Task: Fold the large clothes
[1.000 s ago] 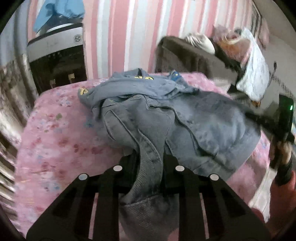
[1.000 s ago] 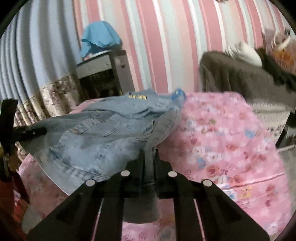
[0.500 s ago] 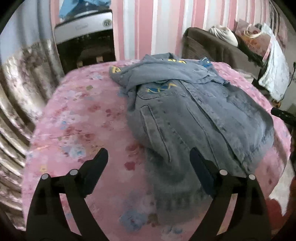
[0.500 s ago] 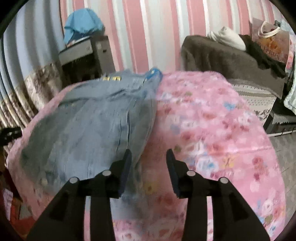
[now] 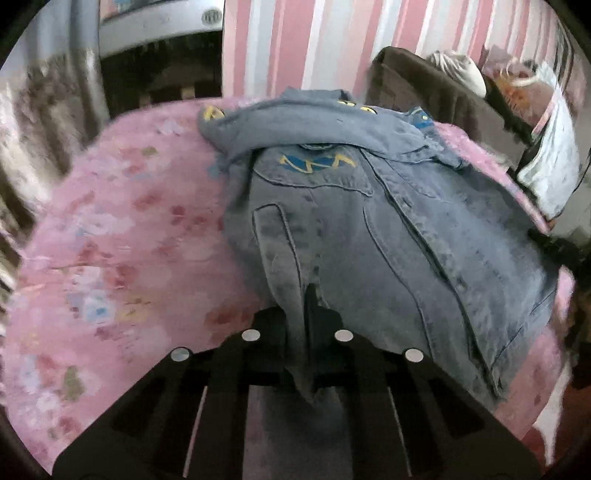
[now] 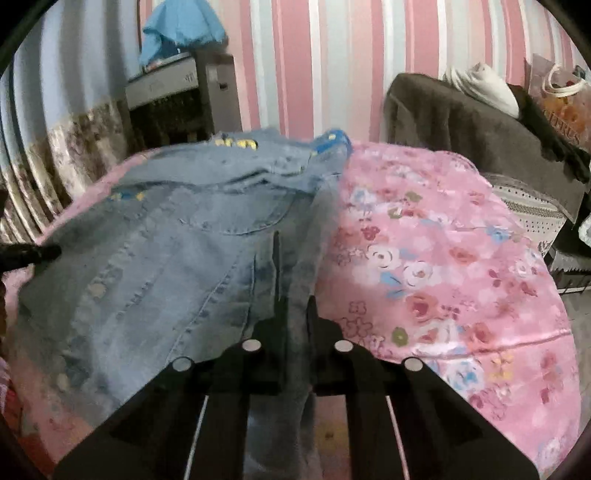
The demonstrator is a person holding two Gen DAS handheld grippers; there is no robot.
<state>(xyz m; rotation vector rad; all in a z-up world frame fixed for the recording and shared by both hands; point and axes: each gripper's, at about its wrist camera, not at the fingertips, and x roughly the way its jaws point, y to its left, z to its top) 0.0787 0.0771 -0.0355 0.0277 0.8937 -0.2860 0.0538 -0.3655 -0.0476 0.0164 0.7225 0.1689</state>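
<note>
A blue denim jacket [image 5: 388, 236] with yellow and blue patches lies spread on a pink floral bed cover [image 5: 122, 236]. My left gripper [image 5: 301, 306] is shut on the jacket's near hem at its left side; denim runs between the fingers. In the right wrist view the same jacket [image 6: 173, 243] lies on the left half of the bed cover [image 6: 443, 258]. My right gripper [image 6: 295, 306] is shut on the jacket's near hem at its right side. The tip of the left gripper shows as a black bar [image 6: 29, 253] at the left edge.
A striped pink and white wall stands behind. A dark cabinet [image 6: 173, 107] with a blue cloth [image 6: 181, 26] on top stands back left. A brown sofa [image 6: 480, 136] with bags and cloths stands back right. A patterned curtain [image 6: 74, 147] hangs at the left.
Both grippers were open above the flat jacket half a second ago. Both have now closed on its near hem, one at each side.
</note>
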